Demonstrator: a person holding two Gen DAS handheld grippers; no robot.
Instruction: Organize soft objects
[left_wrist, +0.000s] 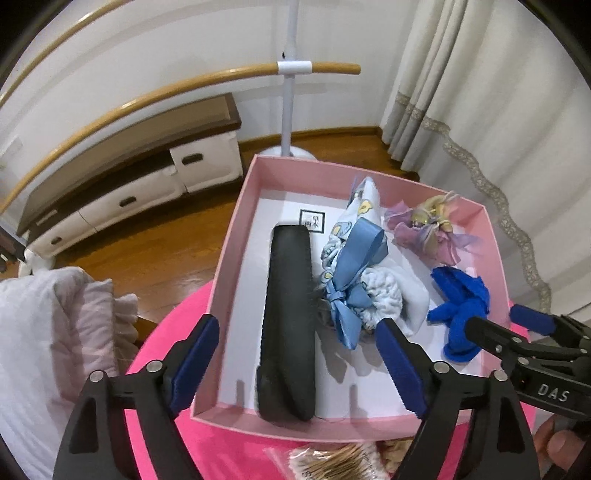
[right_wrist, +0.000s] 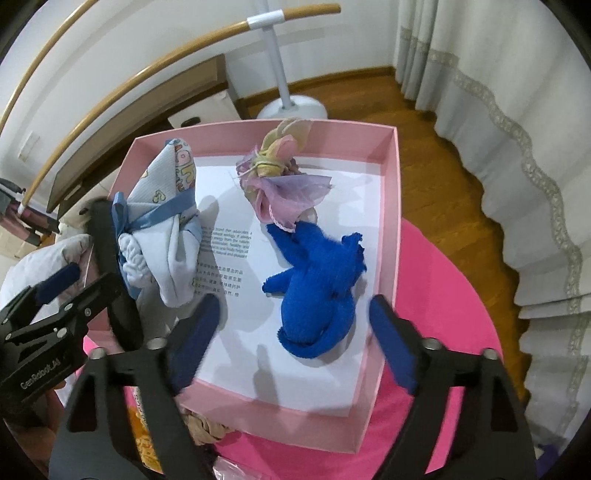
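Note:
An open pink box (left_wrist: 236, 229) holds several soft things. A long black padded piece (left_wrist: 288, 325) lies along its left side, between the wide-apart fingers of my left gripper (left_wrist: 297, 328), which is open and not touching it. Beside it sits a pale blue bundle (left_wrist: 354, 280) tied with a blue ribbon, then a pastel scrunchie (left_wrist: 428, 229) at the back. A bright blue cloth (right_wrist: 314, 288) lies crumpled at the box's right (right_wrist: 391, 221), under my open right gripper (right_wrist: 293, 310); the pads stand clear of it.
The box rests on a round pink table (right_wrist: 443, 280). A bag of cotton swabs (left_wrist: 332, 461) lies at the front edge. White bedding (left_wrist: 44, 332) is to the left; a white stand (left_wrist: 288, 110), low drawers (left_wrist: 147, 184) and curtains (right_wrist: 498, 110) stand behind.

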